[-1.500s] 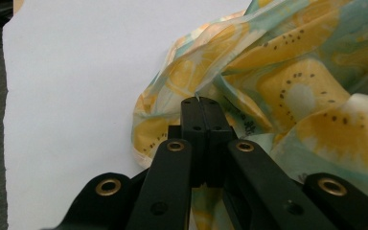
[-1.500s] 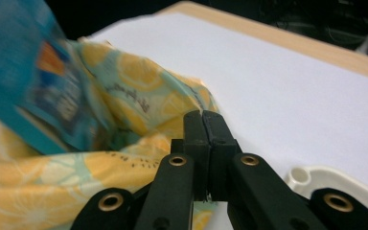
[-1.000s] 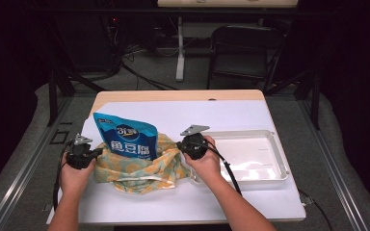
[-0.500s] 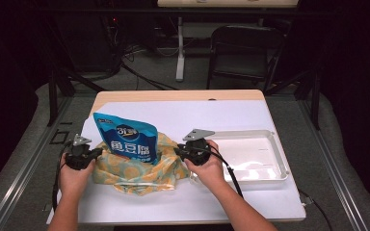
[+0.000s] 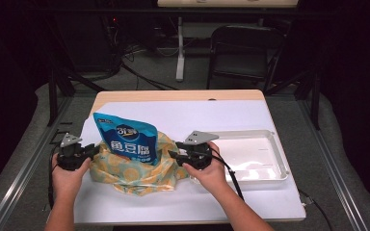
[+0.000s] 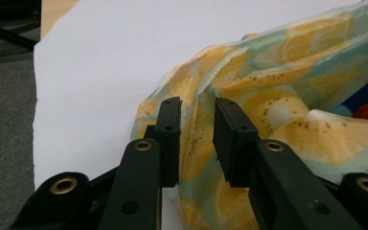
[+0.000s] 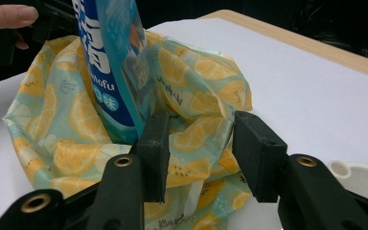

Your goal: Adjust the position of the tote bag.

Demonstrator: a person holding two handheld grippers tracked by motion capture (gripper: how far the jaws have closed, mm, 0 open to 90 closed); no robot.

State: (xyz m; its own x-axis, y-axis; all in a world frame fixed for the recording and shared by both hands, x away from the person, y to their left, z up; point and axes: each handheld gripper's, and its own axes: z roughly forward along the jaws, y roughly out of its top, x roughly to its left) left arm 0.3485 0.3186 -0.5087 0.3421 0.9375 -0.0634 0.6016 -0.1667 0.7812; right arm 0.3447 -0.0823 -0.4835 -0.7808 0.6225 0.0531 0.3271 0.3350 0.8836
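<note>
Flanking the lemon-print bag (image 5: 135, 171) on the white sheet (image 5: 212, 115), we hold the left gripper (image 6: 196, 139) and right gripper (image 7: 199, 153), jaws just opening, cloth slack between; blue snack pouch (image 5: 125, 137) stands inside.

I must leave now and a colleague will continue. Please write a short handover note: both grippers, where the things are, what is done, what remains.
Left gripper: fingers just opening, lemon-print bag cloth between them, not pressed.
Right gripper: fingers just opening, wide, at the bag's other rim, nothing gripped.
Blue snack pouch stands upright in the bag, its top sticking out.
White tray lies beside the bag, on the right.
Done: pouch is in the bag.
Left: probably draw both grippers back; check the bag stays up.
</note>
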